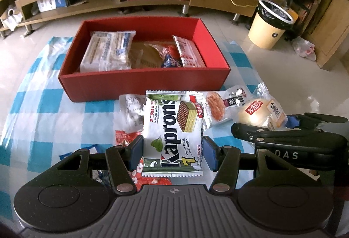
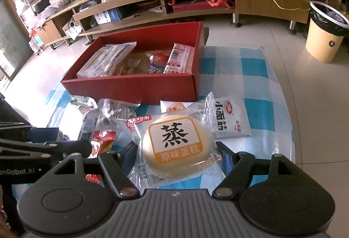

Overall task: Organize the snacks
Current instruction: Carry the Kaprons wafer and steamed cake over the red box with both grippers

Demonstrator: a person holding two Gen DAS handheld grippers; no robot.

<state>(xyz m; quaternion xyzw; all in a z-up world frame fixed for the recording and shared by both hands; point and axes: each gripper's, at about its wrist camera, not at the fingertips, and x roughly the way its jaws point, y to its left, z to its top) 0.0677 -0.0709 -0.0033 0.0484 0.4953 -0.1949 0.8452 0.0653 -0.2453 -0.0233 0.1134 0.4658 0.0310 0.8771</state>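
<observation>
The wafer packet (image 1: 172, 133) hides most of a red wrapper (image 1: 122, 136) beneath it. In the red box (image 1: 139, 83), a brown bag (image 1: 144, 56) lies half buried between packets, its print unreadable.

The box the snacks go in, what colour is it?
Red, inside and out; the box shows best in the left wrist view.

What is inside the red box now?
The red box holds a large whitish packet at left, a brown snack in the middle and a red-white packet at right. Anything beneath them is hidden.

Two close downward wrist views, shared red box (image 1: 144, 83) (image 2: 139, 87)
</observation>
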